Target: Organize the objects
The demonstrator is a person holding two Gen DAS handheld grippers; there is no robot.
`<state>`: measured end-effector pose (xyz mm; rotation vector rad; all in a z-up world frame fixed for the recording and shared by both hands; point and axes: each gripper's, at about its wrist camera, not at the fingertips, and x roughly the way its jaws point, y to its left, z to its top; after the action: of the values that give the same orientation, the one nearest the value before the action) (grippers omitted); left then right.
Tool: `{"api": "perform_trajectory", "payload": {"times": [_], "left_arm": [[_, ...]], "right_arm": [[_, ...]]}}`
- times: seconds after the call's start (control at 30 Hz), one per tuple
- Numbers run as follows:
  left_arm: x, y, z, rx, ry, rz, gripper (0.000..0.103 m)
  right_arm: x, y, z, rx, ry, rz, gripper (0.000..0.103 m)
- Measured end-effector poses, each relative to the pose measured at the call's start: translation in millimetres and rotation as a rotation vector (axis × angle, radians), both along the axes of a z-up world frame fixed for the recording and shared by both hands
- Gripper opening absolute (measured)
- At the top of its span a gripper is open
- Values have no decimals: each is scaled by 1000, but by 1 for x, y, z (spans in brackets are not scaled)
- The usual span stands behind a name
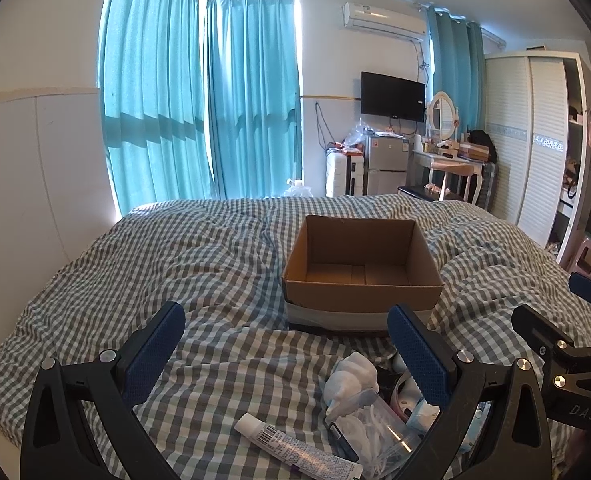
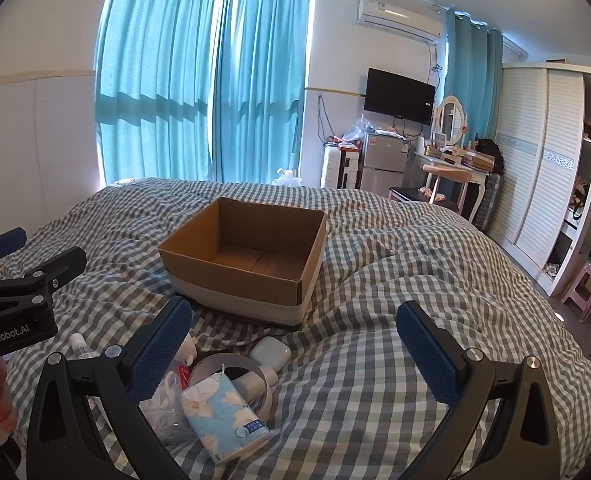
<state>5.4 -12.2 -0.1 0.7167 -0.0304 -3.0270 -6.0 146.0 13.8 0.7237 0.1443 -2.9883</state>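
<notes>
Ahead, bare-floored cardboard box on checked bedspread, left gripper spread, right gripper spread.

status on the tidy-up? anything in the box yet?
Done: nothing. The open brown cardboard box on the checked bedcover shows a bare floor. In hand: nothing; the left gripper and right gripper are both open and empty. Left: the whole pile in front of the box, including the white printed tube, floral blue tissue pack and white earbud case.
</notes>
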Motion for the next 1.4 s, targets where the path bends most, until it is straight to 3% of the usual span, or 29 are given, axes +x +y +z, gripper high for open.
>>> {"api": "perform_trajectory", "payload": {"times": [0.7, 1.4], "left_arm": [[1, 0, -2, 9, -1, 9, 103], [8, -6, 2, 26, -4, 14, 103]], "right_arm": [[0, 4, 1, -7, -5, -16, 103], [11, -8, 5, 0, 19, 69, 102]]}}
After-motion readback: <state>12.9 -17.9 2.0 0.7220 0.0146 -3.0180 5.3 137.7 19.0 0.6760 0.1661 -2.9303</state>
